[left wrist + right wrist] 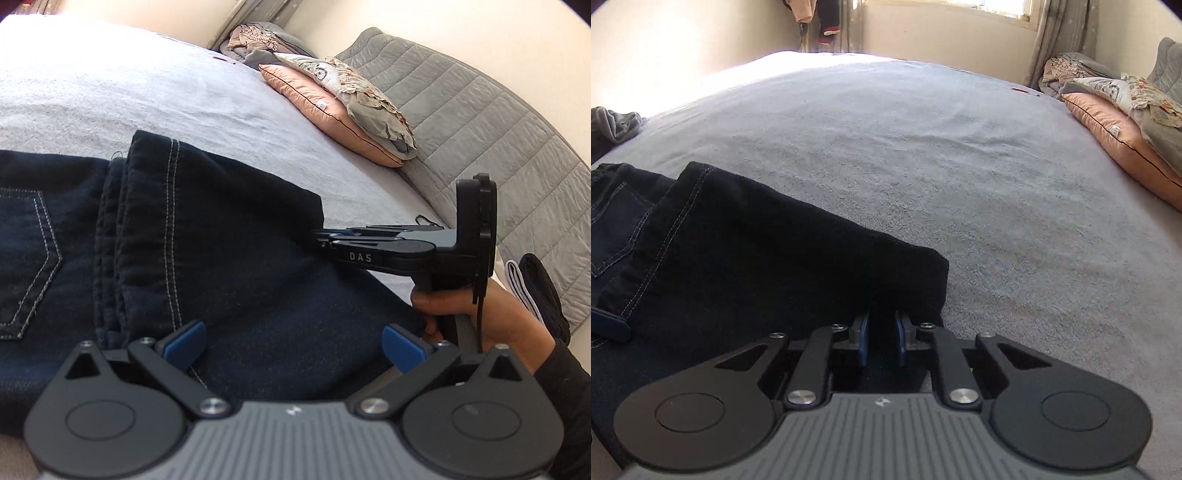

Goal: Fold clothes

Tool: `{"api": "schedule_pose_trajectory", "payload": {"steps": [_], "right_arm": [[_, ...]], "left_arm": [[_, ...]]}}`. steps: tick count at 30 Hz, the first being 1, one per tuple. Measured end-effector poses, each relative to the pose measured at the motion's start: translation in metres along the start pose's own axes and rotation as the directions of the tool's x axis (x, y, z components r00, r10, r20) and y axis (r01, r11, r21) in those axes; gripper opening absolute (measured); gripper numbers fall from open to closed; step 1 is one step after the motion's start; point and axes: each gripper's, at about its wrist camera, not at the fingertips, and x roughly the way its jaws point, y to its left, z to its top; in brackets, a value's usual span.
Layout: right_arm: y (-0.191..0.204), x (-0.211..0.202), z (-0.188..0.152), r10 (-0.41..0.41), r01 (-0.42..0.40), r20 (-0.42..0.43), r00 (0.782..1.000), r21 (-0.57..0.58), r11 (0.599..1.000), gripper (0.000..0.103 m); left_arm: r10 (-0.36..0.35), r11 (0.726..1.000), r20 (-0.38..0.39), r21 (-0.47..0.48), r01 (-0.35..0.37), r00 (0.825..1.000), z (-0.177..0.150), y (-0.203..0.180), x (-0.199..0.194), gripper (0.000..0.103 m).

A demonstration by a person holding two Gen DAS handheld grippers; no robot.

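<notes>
Dark blue jeans (229,258) lie folded on the grey bedspread (147,92), with a leg doubled back over the back pocket (26,258). My left gripper (293,345) is open, its blue pads (186,341) wide apart just above the denim, holding nothing. My right gripper (325,236) comes in from the right and is shut on the folded edge of the jeans. In the right wrist view the right gripper (882,338) has its pads close together with dark denim (757,251) pinched between them. A blue left pad (609,325) shows at that view's left edge.
Pink and patterned pillows (351,107) lie against a grey quilted headboard (498,129) on the right. Crumpled bedding (255,40) sits in the far corner. A grey garment (617,123) lies at the bed's left edge. Folded dark clothes (543,291) sit behind the right hand.
</notes>
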Motion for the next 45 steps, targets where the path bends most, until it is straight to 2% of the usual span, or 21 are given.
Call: {"api": "schedule_pose_trajectory", "payload": {"steps": [2, 5, 8, 12, 15, 18, 20, 22, 23, 24, 25, 32, 34, 35, 36, 38, 41, 45], "right_arm": [[-0.002, -0.002, 0.001, 0.005, -0.005, -0.003, 1.000, 0.002, 1.000, 0.012], [0.003, -0.014, 0.013, -0.002, 0.002, -0.003, 1.000, -0.068, 0.998, 0.017], [-0.011, -0.024, 0.033, 0.054, -0.055, 0.076, 0.996, 0.011, 0.998, 0.030], [-0.010, 0.015, 0.034, 0.013, -0.013, 0.004, 1.000, -0.036, 0.999, 0.032], [-0.012, 0.019, 0.037, 0.000, 0.000, 0.003, 1.000, 0.009, 1.000, 0.033], [-0.004, 0.016, 0.041, -0.030, 0.029, -0.017, 0.999, -0.043, 0.999, 0.034], [-0.008, 0.007, 0.050, -0.006, 0.006, 0.007, 1.000, -0.005, 1.000, 0.036], [-0.013, 0.005, 0.051, 0.054, -0.055, 0.027, 0.998, 0.065, 0.996, 0.036], [-0.013, 0.012, 0.047, 0.065, -0.065, 0.003, 0.998, 0.075, 0.995, 0.036], [-0.009, 0.021, 0.041, 0.053, -0.053, -0.009, 0.999, 0.040, 0.998, 0.036], [-0.006, 0.025, 0.037, 0.043, -0.043, 0.006, 0.999, 0.012, 0.999, 0.036], [0.002, 0.016, 0.043, 0.002, -0.002, -0.005, 1.000, 0.015, 1.000, 0.038], [0.004, -0.001, 0.043, 0.009, -0.009, 0.003, 1.000, 0.059, 0.998, 0.045], [0.006, -0.009, 0.037, 0.027, -0.028, 0.005, 1.000, 0.080, 0.996, 0.053], [0.008, -0.015, 0.028, 0.055, -0.055, 0.005, 0.998, 0.097, 0.994, 0.060], [0.015, -0.023, 0.007, 0.087, -0.086, -0.006, 0.996, 0.099, 0.991, 0.066], [0.031, -0.027, -0.027, 0.035, -0.033, 0.068, 0.997, -0.021, 0.999, 0.066], [0.029, -0.054, -0.027, 0.046, -0.050, 0.076, 0.996, 0.044, 0.998, 0.066]], "left_arm": [[0.000, 1.000, -0.001, -0.004, 0.000, 1.000, 0.000, 0.000, -0.001, 0.102], [0.000, 1.000, 0.000, 0.001, 0.000, 1.000, -0.001, 0.000, -0.001, 0.103], [0.003, 1.000, -0.001, 0.008, -0.003, 1.000, -0.002, -0.001, -0.002, 0.103], [0.005, 1.000, -0.002, 0.021, -0.005, 1.000, -0.002, -0.001, -0.003, 0.103], [0.009, 1.000, -0.005, 0.027, -0.009, 1.000, -0.002, -0.002, -0.003, 0.103], [0.007, 1.000, -0.008, 0.020, -0.007, 1.000, 0.000, -0.001, -0.003, 0.103], [0.004, 1.000, -0.008, 0.013, -0.004, 1.000, 0.000, 0.000, -0.004, 0.103], [0.003, 1.000, -0.008, 0.010, -0.003, 1.000, 0.000, 0.000, -0.004, 0.103], [0.004, 1.000, -0.008, 0.012, -0.003, 1.000, 0.000, 0.000, -0.004, 0.103], [0.004, 1.000, -0.008, 0.014, -0.004, 1.000, -0.001, 0.000, -0.004, 0.103], [0.005, 1.000, -0.008, 0.016, -0.005, 1.000, -0.001, 0.000, -0.004, 0.103], [-0.011, 1.000, -0.010, -0.012, 0.011, 1.000, 0.002, 0.003, -0.005, 0.103], [-0.041, 0.997, -0.006, -0.065, 0.041, 0.999, 0.005, 0.010, -0.008, 0.103], [-0.059, 0.993, -0.002, -0.099, 0.059, 0.998, 0.007, 0.015, -0.009, 0.103], [-0.077, 0.988, 0.004, -0.134, 0.077, 0.997, 0.008, 0.021, -0.010, 0.102], [-0.105, 0.975, 0.021, -0.197, 0.107, 0.994, 0.010, 0.030, -0.013, 0.102], [-0.108, 0.969, 0.039, -0.220, 0.114, 0.993, 0.011, 0.036, -0.016, 0.102], [-0.117, 0.963, 0.045, -0.237, 0.124, 0.992, 0.010, 0.039, -0.017, 0.102]]}}
